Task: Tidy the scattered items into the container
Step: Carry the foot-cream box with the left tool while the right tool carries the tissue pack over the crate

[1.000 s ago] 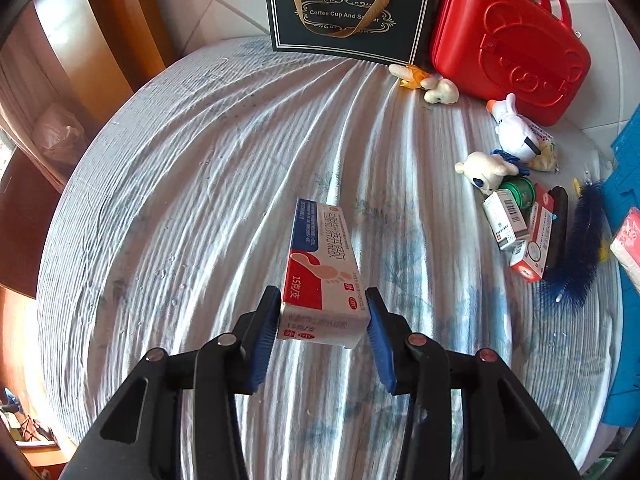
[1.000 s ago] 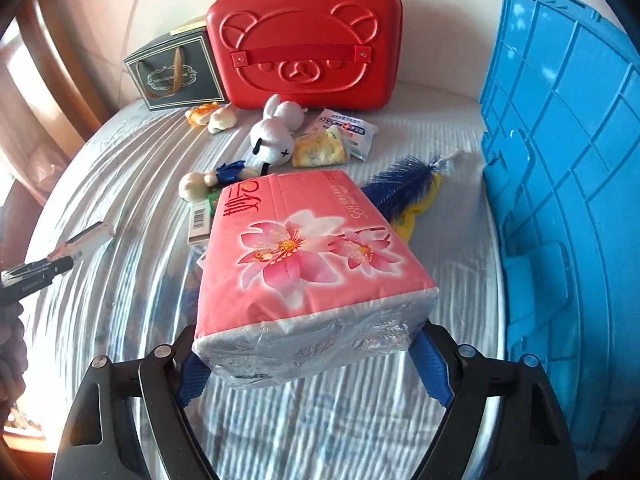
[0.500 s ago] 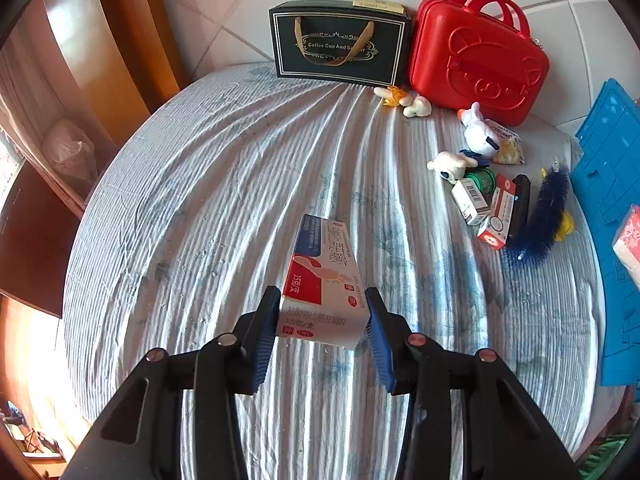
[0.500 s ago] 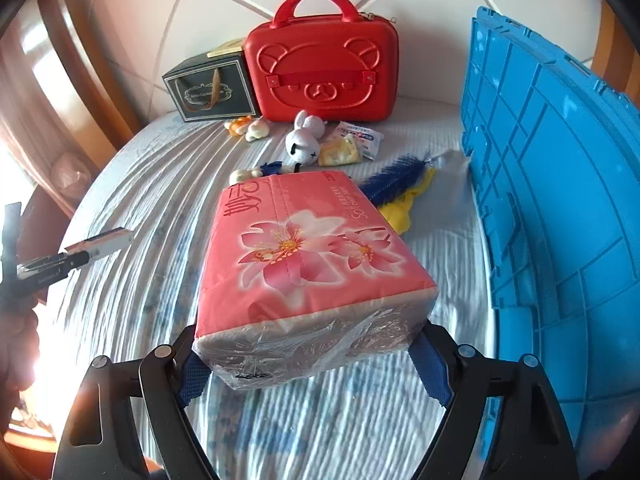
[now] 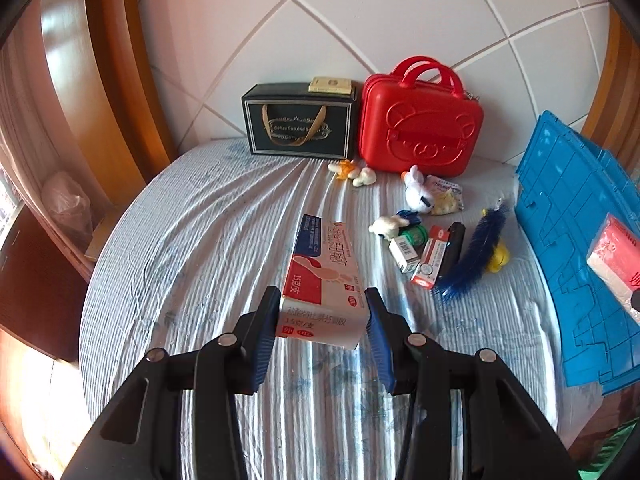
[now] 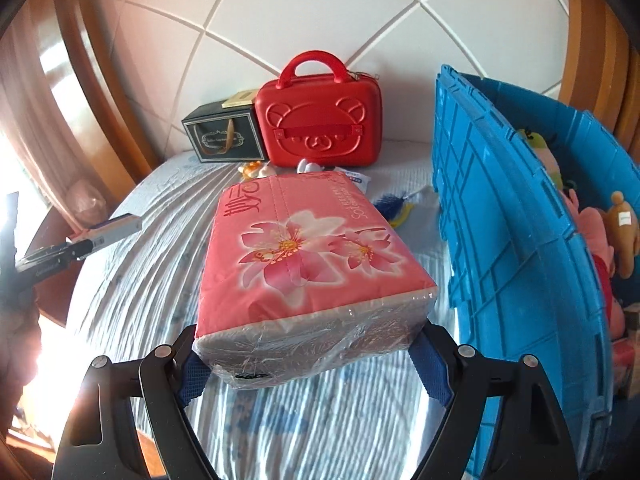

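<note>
My left gripper (image 5: pixel 322 322) is shut on a red, white and blue medicine box (image 5: pixel 325 280) and holds it above the bed. My right gripper (image 6: pixel 312 364) is shut on a pink tissue pack (image 6: pixel 308 256) with a flower print, raised beside the blue crate (image 6: pixel 500 216). The crate stands at the right and holds several plush toys (image 6: pixel 600 232). In the left wrist view the crate (image 5: pixel 568 232) is at the right, with the tissue pack (image 5: pixel 616 256) over it. The left gripper with its box (image 6: pixel 108 232) shows at the left of the right wrist view.
On the striped bedsheet (image 5: pixel 208 240) lie small plush toys (image 5: pixel 416 192), small boxes (image 5: pixel 428 256), a green tape roll (image 5: pixel 414 235), a blue feather brush (image 5: pixel 472 256) and a yellow thing (image 5: pixel 498 258). A red bear case (image 5: pixel 418 124) and a dark gift bag (image 5: pixel 300 126) stand against the wall.
Both grippers have risen and pulled back with their loads. The wall is now in view, and the right view now sees over the crate's rim to the toys inside.
</note>
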`<action>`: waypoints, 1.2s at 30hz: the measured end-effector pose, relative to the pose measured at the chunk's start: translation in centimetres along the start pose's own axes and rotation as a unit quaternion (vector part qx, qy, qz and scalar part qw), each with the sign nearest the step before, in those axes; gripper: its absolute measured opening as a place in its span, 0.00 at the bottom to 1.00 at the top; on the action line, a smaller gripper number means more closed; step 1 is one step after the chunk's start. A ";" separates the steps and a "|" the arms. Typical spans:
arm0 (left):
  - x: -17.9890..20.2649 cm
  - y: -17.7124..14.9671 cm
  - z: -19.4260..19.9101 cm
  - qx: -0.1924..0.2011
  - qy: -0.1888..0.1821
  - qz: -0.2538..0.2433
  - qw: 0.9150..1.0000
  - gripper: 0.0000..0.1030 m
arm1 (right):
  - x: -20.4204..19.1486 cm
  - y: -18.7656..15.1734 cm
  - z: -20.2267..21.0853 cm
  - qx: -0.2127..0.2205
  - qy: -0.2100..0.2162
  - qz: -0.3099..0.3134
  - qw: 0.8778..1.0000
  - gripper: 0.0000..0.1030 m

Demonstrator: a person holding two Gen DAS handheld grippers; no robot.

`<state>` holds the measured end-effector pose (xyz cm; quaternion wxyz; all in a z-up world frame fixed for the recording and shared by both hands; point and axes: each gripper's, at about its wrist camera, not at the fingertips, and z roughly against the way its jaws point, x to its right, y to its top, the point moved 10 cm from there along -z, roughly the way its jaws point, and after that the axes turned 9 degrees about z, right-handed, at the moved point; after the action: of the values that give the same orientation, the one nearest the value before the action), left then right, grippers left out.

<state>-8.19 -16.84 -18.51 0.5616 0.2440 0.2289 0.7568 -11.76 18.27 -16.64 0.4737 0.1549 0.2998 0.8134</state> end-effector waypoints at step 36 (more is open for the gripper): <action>22.6 5.6 14.5 0.137 -0.061 -0.055 0.987 0.40 | 13.0 1.8 16.6 0.144 -0.002 -0.005 0.990 0.82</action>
<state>-8.94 4.40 -1.25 0.5763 0.3511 0.3091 0.6701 -10.62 34.48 -3.04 0.4514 0.2212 0.4135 0.7592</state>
